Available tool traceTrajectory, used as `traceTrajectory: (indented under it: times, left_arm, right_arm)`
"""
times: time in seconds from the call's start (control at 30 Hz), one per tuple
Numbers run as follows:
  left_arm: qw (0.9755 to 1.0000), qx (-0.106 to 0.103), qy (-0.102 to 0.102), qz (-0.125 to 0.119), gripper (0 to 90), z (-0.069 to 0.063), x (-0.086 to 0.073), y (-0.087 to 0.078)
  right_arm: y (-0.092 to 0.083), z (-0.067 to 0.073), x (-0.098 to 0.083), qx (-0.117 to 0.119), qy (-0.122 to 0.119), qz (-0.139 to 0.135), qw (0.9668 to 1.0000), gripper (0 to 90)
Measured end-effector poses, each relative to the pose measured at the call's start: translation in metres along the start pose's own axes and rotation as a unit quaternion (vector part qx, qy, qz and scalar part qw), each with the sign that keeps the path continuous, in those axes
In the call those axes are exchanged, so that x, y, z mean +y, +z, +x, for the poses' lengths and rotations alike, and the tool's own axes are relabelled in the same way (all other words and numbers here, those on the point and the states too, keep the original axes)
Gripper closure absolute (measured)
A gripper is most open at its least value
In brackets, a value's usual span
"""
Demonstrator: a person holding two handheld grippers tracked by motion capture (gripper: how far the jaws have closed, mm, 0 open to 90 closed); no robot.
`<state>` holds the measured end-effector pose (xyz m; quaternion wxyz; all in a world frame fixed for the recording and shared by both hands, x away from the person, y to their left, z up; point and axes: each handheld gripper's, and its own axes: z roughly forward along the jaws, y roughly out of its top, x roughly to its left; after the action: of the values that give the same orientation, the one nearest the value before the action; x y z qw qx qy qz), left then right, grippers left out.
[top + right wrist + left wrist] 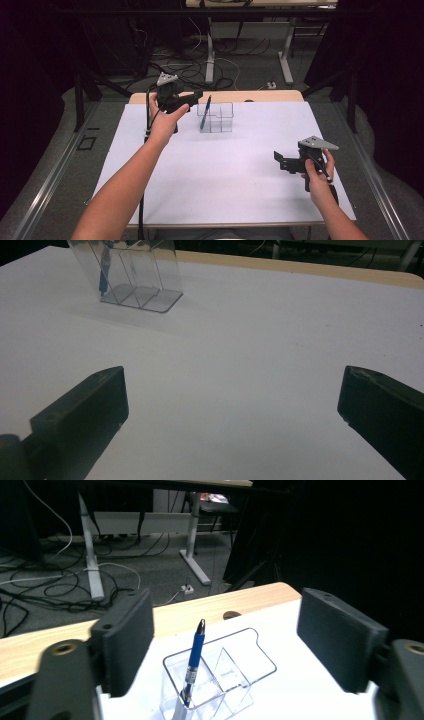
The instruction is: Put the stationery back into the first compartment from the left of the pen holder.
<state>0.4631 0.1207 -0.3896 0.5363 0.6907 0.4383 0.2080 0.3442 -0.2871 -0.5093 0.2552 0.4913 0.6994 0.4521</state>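
White table point(225, 170), blue pen point(103, 265) blurred behind clear holder point(135, 275) wall.

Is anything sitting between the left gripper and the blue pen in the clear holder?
Nothing visible: the left gripper has open jaws, with the pen standing in the clear holder just beyond them.

You are holding two black grippers, the left gripper point(192, 100) and the right gripper point(278, 159), each topped with a grey three-cornered plate. The pen point(194, 662) you see is blue with a dark tip and a silver band, standing in a clear, colourless organizer point(220, 672). Beneath them lies a plain white sheet point(225, 170) over a light wood-toned table point(45, 642).
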Motion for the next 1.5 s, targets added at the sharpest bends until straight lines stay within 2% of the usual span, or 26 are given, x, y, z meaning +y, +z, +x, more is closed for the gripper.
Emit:
traceTrajectory:
  times: [0.23,0.33,0.47,0.6,0.67,0.73,0.83,1.0,1.07,1.23,1.4,1.5]
  left_arm:
    - [0.9999,0.0,0.01,0.002,11.2,0.002,-0.005,-0.021]
    - [0.9999,0.004,0.009,-0.005,3.4,0.004,-0.009,-0.032]
    - [0.9999,0.001,0.001,-0.011,0.1,0.009,-0.017,-0.049]
    - [0.9999,0.015,0.0,-0.003,0.1,0.012,-0.03,-0.064]
    - [0.9999,0.009,-0.007,-0.003,0.1,0.013,-0.039,-0.07]
    - [0.9999,0.008,-0.006,-0.005,0.1,0.014,-0.048,-0.077]
    - [0.9998,0.014,-0.01,-0.005,0.1,0.016,-0.06,-0.086]
    - [0.9994,0.034,0.001,0.004,0.2,0.021,-0.079,-0.099]
    - [0.9992,0.039,-0.004,0.006,0.2,0.023,-0.085,-0.104]
    - [0.9984,0.054,-0.003,0.014,0.1,0.029,-0.098,-0.114]
    - [0.9975,0.062,-0.003,0.032,0.3,0.035,-0.114,-0.121]
    - [0.9973,0.061,-0.013,0.037,0.6,0.038,-0.123,-0.124]
  right_arm:
    - [0.001,0.002,0.0,0.006,-0.009,0.002,0.9999,0.0]
    - [0.002,0.003,-0.001,0.006,-0.013,0.002,0.9999,0.0]
    - [0.003,0.004,-0.001,0.012,-0.016,0.004,0.9998,0.0]
    - [0.002,0.004,-0.001,0.01,-0.009,0.006,0.9999,0.0]
    - [0.002,0.004,-0.001,0.01,-0.01,0.004,0.9999,0.0]
    - [0.001,0.004,-0.001,0.009,-0.011,0.004,0.9999,0.0]
    - [0.001,0.003,-0.001,0.008,-0.009,0.003,0.9999,0.0]
    - [0.001,0.002,-0.002,0.006,-0.006,0.003,1.0,0.0]
    - [0.001,0.002,-0.002,0.005,-0.002,0.004,1.0,0.0]
    - [0.001,0.001,-0.003,0.004,0.0,0.005,1.0,0.0]
    - [0.0,0.001,-0.003,0.002,0.005,0.006,1.0,0.0]
    - [0.0,0.0,-0.003,0.001,0.003,0.006,1.0,0.0]
